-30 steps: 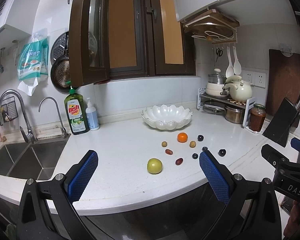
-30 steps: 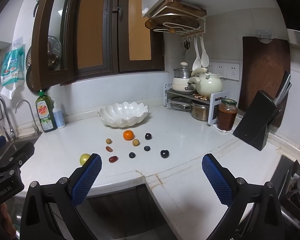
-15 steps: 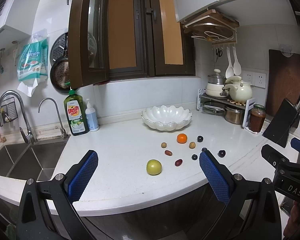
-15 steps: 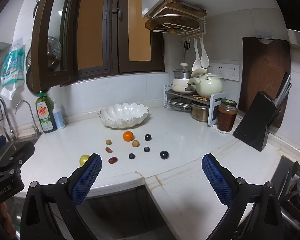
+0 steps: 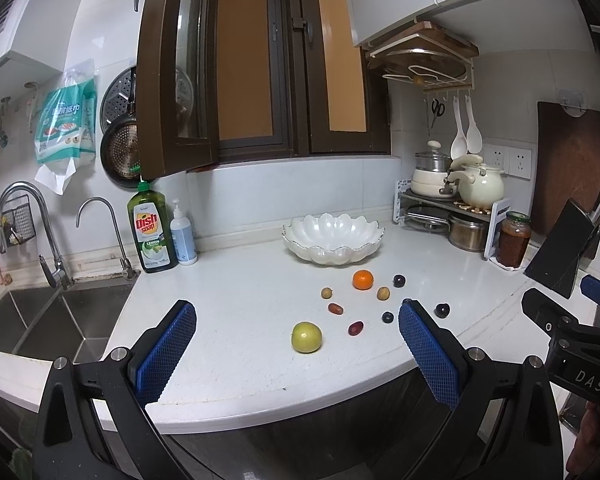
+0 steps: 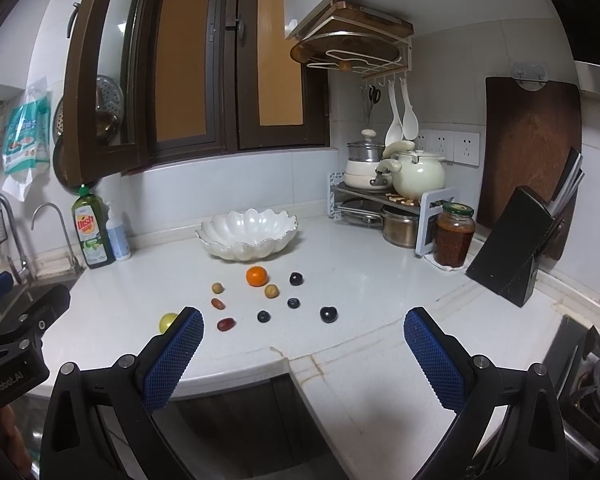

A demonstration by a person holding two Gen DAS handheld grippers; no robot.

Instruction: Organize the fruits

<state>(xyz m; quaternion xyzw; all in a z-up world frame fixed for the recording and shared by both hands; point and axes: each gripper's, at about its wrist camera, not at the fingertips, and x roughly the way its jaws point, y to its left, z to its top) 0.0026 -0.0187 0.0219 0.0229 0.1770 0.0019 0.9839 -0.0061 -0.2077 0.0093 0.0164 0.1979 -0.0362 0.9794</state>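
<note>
Hovering off the counter [image 5: 228, 312] edge, both grippers held back and level, likely to take in the whole spread before a first pick. Left gripper [image 5: 296, 350] with fingers wide apart and nothing between them, aimed roughly at the green fruit [image 5: 306, 337]; right gripper [image 6: 303, 354] likewise spread and empty, facing the dark fruits nearer the corner. Fruit scattered loose on the white counter in front of the bowl [image 6: 247, 236], none touching another: 1 orange [image 6: 257, 276] closest to the bowl, 2 small tan fruits [image 6: 271, 291] flanking it, 2 reddish ones [image 6: 225, 324] further forward, 4 dark ones [image 6: 328, 314] to the right, and the green fruit nearest the edge, well apart from the rest. Seemingly laid out that way for one-at-a-time picking, with clear gaps for fingers on either side of each piece. Bowl upright, scalloped, set back near the wall and showing no fruit inside from either view, so presumably the target and the task not yet begun. Other vessels beside the point: jar [image 6: 453, 236] with dark red contents and lid on, kettle [image 6: 419, 178] and lidded pots on the rack [image 6: 380, 196], sink [image 5: 52, 316] to the left with nothing visible in it. Small round fruit probably prone to rolling if nudged, so a centred, gentle close called for.
</note>
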